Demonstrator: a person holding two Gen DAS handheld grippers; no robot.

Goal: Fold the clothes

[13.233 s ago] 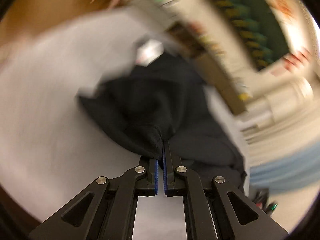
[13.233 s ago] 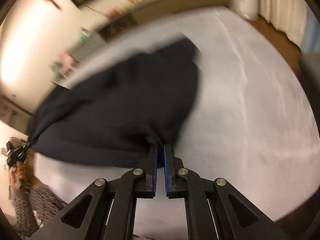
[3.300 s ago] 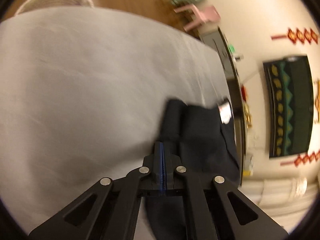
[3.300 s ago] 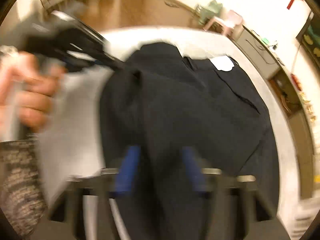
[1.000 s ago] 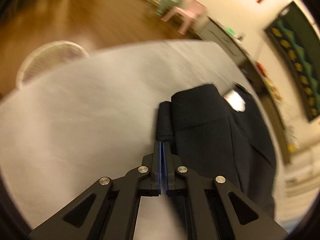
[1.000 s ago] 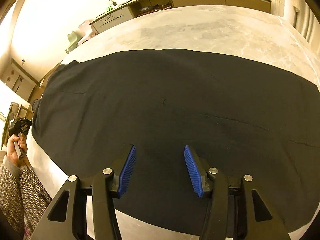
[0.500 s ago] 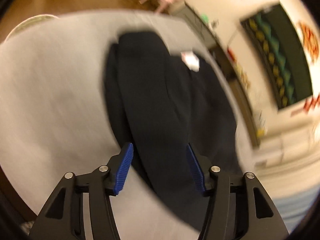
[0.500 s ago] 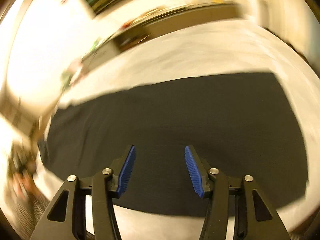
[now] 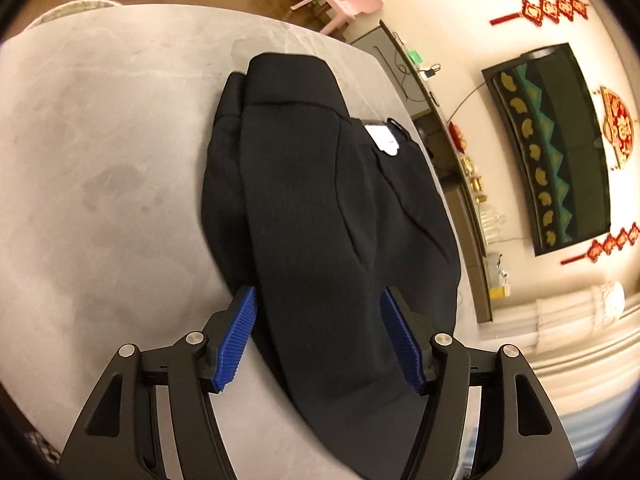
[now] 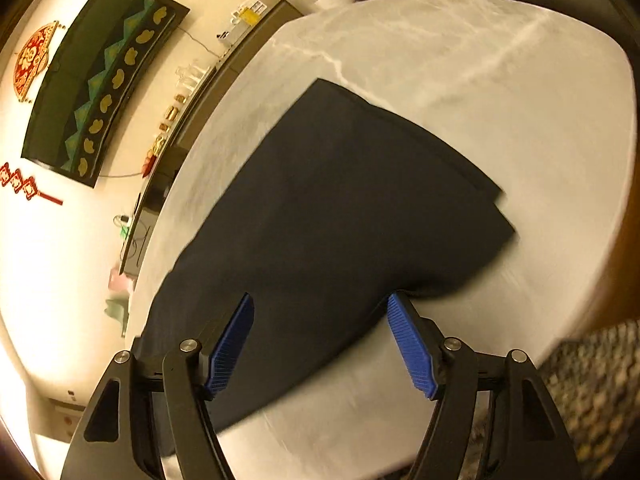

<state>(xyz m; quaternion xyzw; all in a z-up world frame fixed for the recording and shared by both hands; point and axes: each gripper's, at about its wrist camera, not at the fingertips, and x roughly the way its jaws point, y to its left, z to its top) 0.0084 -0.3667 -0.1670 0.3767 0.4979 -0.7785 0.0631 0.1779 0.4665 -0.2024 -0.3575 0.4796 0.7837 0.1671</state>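
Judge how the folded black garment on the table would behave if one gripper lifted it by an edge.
The black garment probably droops and unfolds: its layers lie soft and loose. It likely slides easily on the smooth table.

Black garment [image 9: 320,208] with a white label [image 9: 382,140], pale grey surface [image 9: 100,160] (white-veined like marble), blue ribbed fingers [image 9: 236,340], pink chair [image 9: 352,2], brown patterned sleeve [image 10: 592,380]
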